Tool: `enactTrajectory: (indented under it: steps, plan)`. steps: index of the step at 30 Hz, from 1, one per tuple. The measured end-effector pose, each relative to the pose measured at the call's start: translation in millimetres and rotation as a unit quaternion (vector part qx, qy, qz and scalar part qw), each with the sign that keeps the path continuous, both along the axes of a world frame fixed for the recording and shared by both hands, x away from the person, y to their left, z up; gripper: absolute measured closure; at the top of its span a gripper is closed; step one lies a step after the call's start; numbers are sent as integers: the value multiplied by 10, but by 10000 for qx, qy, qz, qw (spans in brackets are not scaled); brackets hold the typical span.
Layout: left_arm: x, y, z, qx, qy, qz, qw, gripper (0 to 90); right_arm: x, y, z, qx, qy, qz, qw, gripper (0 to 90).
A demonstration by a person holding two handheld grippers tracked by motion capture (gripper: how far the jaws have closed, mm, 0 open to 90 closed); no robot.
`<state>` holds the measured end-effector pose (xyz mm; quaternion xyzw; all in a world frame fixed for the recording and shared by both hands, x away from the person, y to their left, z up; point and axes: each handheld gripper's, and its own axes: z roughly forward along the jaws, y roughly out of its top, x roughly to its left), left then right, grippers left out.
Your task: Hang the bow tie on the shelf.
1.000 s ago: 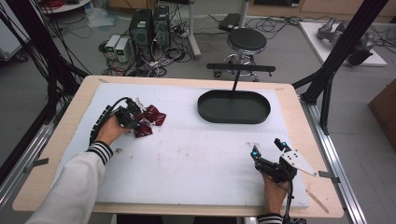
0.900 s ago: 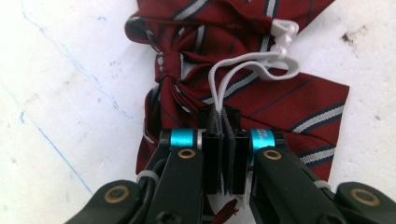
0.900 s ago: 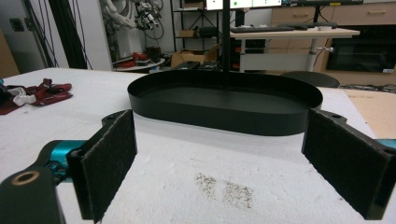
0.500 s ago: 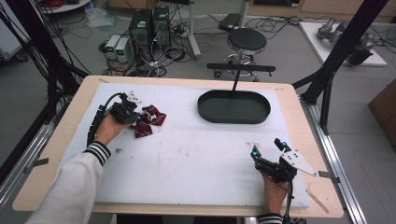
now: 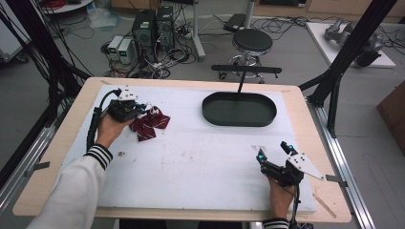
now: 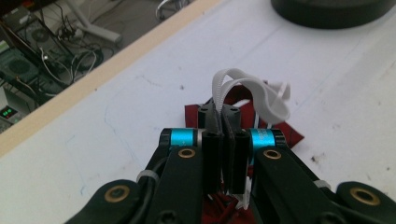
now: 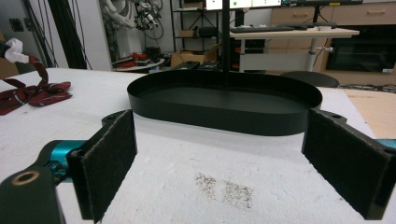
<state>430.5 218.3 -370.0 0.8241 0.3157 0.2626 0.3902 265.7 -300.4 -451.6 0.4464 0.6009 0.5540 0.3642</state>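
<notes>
worktop: pale wooden board [image 5: 57, 157] with a white foam mat [image 5: 191, 162] laid over most of it; a bare wood margin runs all round.

left gripper [image 5: 139, 110] at the mat's far left, near the left wood margin. in the left gripper view its jaws are pressed together, pinching a white ribbed strap loop [image 6: 247, 91] that arches up and curls over past the tips. the strap belongs to a dark red folded cloth bundle [image 5: 150, 124], which lies on the mat just under and beyond the jaws; the part by the strap looks slightly raised, the rest rests on the mat. in the right gripper view the same bundle [image 7: 32, 95] shows at far left, low on the mat.

right gripper [image 5: 273, 150] at the near right of the mat, close to the near edge and well apart from the bundle. its jaws are spread wide, nothing between them, pads hanging just over the mat above a small patch of dark specks [image 7: 224, 186].

black oval shallow tray [image 5: 239, 109] at far right of the mat, with a thin black post [image 5: 241, 83] rising at its far rim. inside, as far as seen from the high view and the right gripper view, it is bare.

open room: broad stretch of bare mat between bundle and tray, and across the whole middle and near side. a few faint scuffs only.
</notes>
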Motion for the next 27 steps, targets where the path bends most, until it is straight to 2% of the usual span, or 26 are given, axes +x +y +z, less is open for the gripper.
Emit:
enactTrajectory:
  steps: [4, 8, 11, 15, 17, 20, 22, 27]
  plan:
    - [-25, -16, 80, -392, -199, -93, 9990, 871, 3, -4, 0, -16, -16, -2, 10000, 94]
    - [-44, -79, 187, -594, -384, -207, 9973, 872, 3, -2, 0, -12, -12, 2, 10000, 94]
    - [-52, -156, 279, -779, -536, -298, 9951, 872, 2, -1, 0, -9, -8, 5, 10000, 94]
    - [-60, -264, 380, -925, -682, -449, 9924, 873, 3, -2, 0, -8, -13, 2, 10000, 94]
    - [-52, -322, 438, -1085, -665, -592, 9901, 875, 3, -2, 0, -12, -11, 1, 10000, 94]
    - [-43, -425, 531, -1121, -771, -715, 9881, 875, 5, -4, 0, -8, -12, -4, 10000, 94]
    - [-31, -478, 577, -1182, -757, -778, 9870, 875, 5, -6, 0, -5, -12, 5, 10000, 94]
    - [-30, -601, 626, -1231, -814, -919, 9848, 876, 6, -8, 0, 7, -5, 8, 10000, 94]
